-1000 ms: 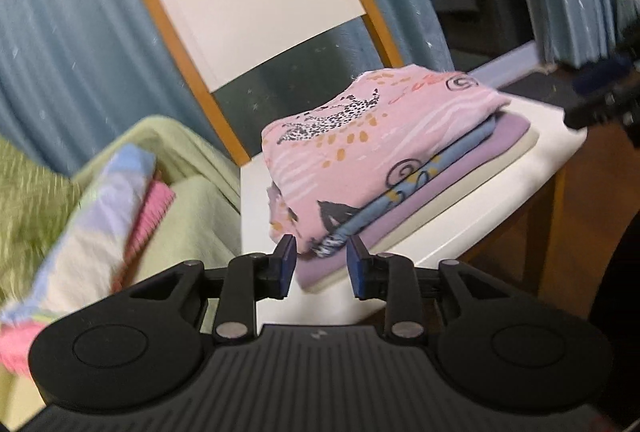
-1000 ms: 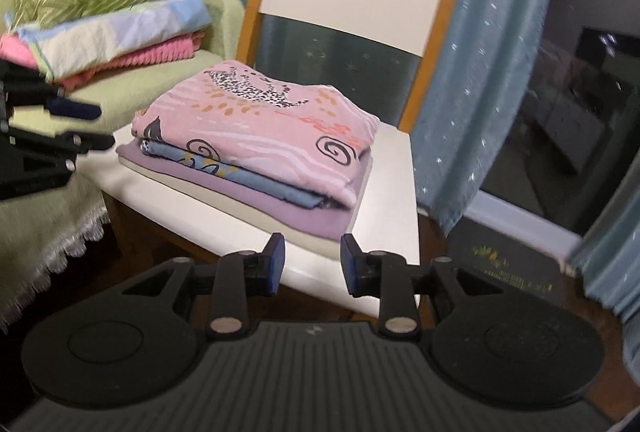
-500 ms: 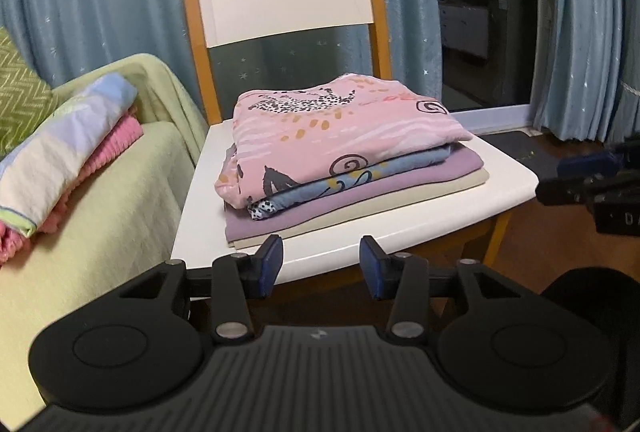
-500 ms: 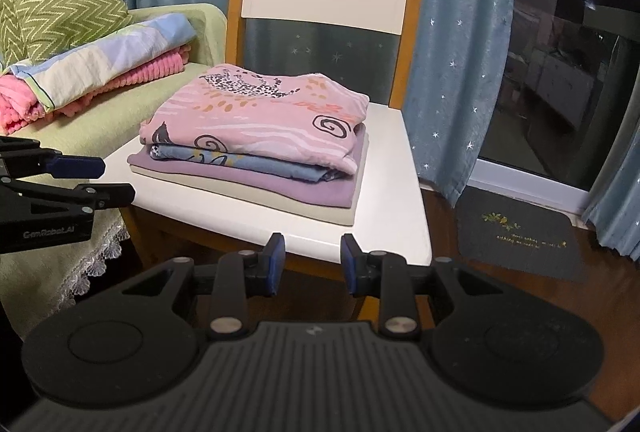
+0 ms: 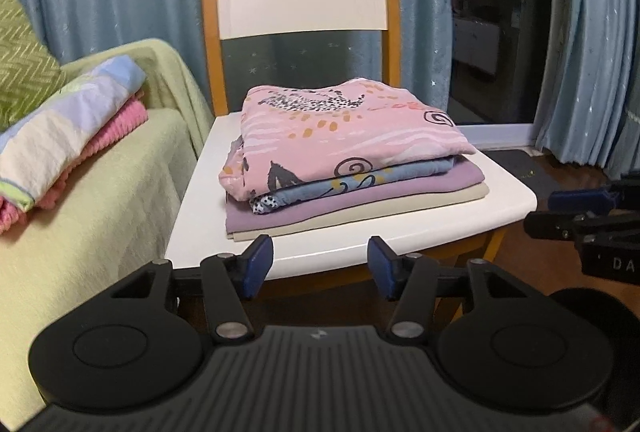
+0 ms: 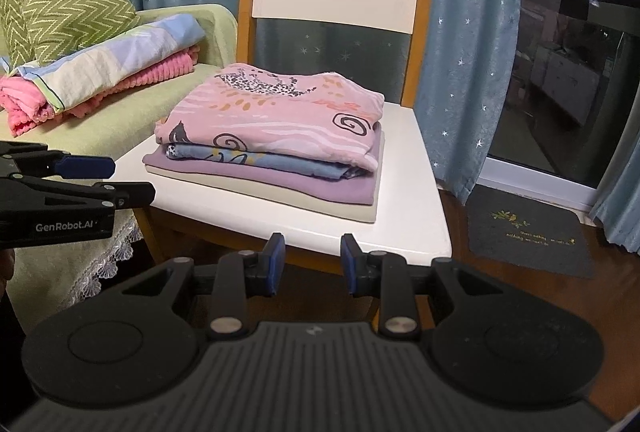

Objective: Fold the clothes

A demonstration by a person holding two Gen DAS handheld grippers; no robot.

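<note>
A stack of folded clothes point(image 5: 344, 152) point(image 6: 272, 136) lies on the white seat of a wooden chair point(image 5: 500, 200) point(image 6: 416, 216): a pink patterned piece on top, then a blue one, a purple one and a cream one. My left gripper point(image 5: 320, 264) hangs in front of the seat's front edge, its jaws opening with nothing between them. It also shows from the side at the left of the right wrist view, as the left gripper point(image 6: 120, 178). My right gripper point(image 6: 312, 262) stands partly open and empty before the seat's front edge, and shows as the right gripper point(image 5: 560, 208) at the right edge.
A sofa under a light green cover point(image 5: 100, 200) point(image 6: 100, 124) stands left of the chair, bearing a folded pastel blanket on a pink one point(image 5: 68, 124) point(image 6: 112, 72) and a green zigzag cushion point(image 6: 68, 4). Blue curtains point(image 6: 456, 52) and a dark glass door are behind; a dark mat point(image 6: 528, 228) lies on the wooden floor.
The left wrist view has rolled back to upright, and the left gripper's jaws have spread wider. The right gripper's view levelled a little; its jaws kept the same gap.
</note>
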